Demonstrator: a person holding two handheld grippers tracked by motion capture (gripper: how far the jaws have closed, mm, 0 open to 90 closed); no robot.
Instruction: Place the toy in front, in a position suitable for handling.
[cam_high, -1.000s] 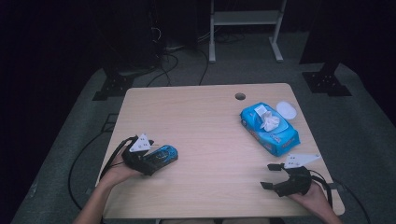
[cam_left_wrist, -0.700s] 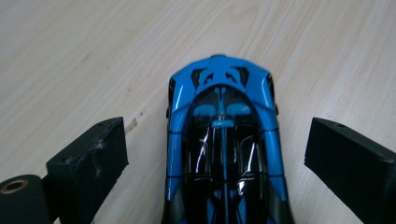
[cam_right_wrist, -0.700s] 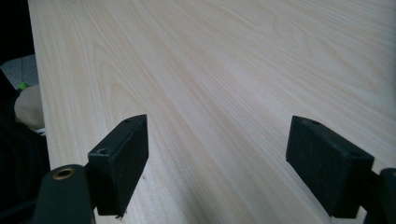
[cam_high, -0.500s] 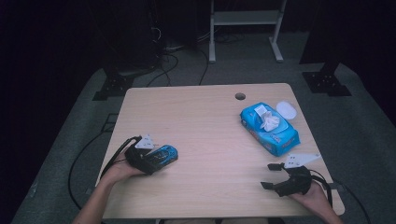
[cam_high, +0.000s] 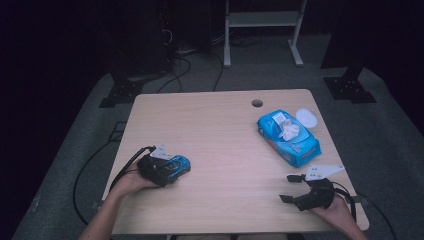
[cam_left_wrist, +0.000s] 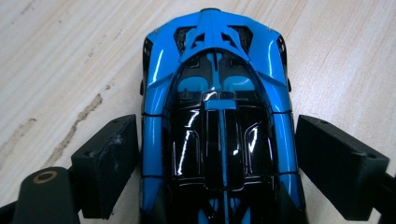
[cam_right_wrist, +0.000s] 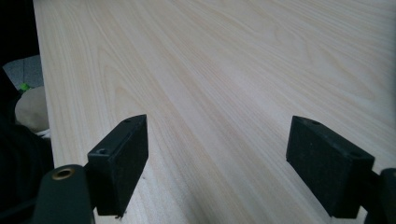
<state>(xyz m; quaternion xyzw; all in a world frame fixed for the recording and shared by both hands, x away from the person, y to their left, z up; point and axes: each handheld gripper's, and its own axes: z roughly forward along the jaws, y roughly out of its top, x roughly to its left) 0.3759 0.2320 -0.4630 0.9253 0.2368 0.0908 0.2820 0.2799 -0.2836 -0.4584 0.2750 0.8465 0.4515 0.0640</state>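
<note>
The pale wood tabletop (cam_high: 220, 135) takes up the middle of the high view, and the largest thing on it is the blue wipes pack (cam_high: 288, 138) at centre right, with a tissue sticking out of its top and a white round lid (cam_high: 306, 118) lying just beside its upper right corner. Low on the left side of that view sits the blue and black toy car (cam_high: 176, 167), and my left tongs (cam_high: 167, 171) are down around it. In the left gripper view the car (cam_left_wrist: 218, 112) lies lengthwise between my two pads (cam_left_wrist: 108, 163); the jaws have just been closing, the left pad looks as good as touching the car's side while a thin gap shows at the right one, so I judge the grip not yet made. My right tongs (cam_high: 291, 188) rest at the lower right of the high view, jaws wide apart with only bare wood between them. So the reach is done; clamping and lifting the car are left.
</note>
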